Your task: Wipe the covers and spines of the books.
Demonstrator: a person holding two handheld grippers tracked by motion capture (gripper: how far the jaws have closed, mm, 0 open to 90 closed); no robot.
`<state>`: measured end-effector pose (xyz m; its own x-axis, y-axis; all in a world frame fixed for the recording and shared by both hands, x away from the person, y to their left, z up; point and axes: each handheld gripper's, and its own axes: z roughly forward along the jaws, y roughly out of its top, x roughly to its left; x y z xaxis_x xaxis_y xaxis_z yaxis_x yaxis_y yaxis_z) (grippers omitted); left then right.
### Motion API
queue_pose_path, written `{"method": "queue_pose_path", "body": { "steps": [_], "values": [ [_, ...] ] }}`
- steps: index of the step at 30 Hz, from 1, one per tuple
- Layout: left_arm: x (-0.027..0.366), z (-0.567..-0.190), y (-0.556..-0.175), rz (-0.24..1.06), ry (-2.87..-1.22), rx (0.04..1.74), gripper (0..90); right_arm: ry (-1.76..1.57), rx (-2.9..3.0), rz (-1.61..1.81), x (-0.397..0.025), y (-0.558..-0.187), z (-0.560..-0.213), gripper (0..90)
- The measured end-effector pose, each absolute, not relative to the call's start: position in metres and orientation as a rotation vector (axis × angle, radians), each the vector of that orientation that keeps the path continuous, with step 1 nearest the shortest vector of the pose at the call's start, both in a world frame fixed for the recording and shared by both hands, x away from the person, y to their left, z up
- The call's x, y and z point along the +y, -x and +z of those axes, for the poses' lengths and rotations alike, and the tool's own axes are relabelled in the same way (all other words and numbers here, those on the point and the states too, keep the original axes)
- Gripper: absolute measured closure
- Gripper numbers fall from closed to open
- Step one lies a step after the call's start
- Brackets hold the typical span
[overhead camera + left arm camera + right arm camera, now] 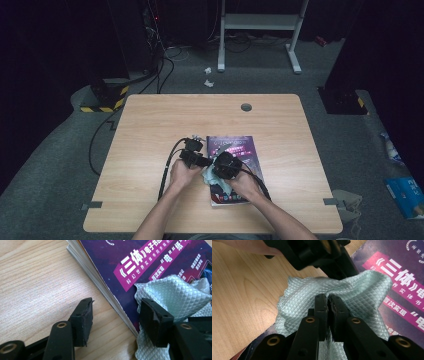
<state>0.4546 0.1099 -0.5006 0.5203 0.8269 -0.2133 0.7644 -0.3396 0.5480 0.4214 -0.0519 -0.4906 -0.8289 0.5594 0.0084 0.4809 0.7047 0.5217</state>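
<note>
The right claw (327, 298) is squeezed tight on a fold of the pale green cloth (362, 290). The cloth lies on the near left part of the purple book (402, 270) and hangs over its edge onto the wooden tabletop (242, 290). Just beside it, the left claw (116, 308) is wide apart, with one jaw over the tabletop and one over the cloth. The book lies flat near the middle of the tabletop.

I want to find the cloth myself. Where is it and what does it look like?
Look at the wooden table, then the purple book near its front. The cloth lies on the book's left edge: pale green, quilted with tiny diamonds, pinched by the right gripper.
</note>
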Motion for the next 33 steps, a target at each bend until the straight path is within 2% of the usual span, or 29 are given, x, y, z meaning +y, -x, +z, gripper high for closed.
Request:
{"method": "queue_pose_path", "body": {
  "steps": [5,6,18,25,33],
  "values": [
    [0.110,-0.501,-0.454,0.139,-2.172,1.279,43.9,-0.899,2.721,0.761,-0.074,-0.424,-0.490,84.8],
    [0.110,-0.501,-0.454,0.144,-2.175,1.277,43.9,-0.970,2.682,0.749,-0.096,-0.428,-0.490,84.8],
    [0.108,-0.501,-0.453,0.145,-2.172,1.280,46.3,-1.266,2.494,0.740,-0.189,-0.440,-0.489,84.6],
    [0.101,-0.501,-0.451,0.122,-2.182,1.242,51.8,-1.315,2.463,0.727,-0.201,-0.440,-0.496,84.7],
    [0.088,-0.500,-0.440,0.115,-2.211,1.207,53.7,-1.274,2.480,0.700,-0.201,-0.431,-0.496,84.7]
  ]
}}
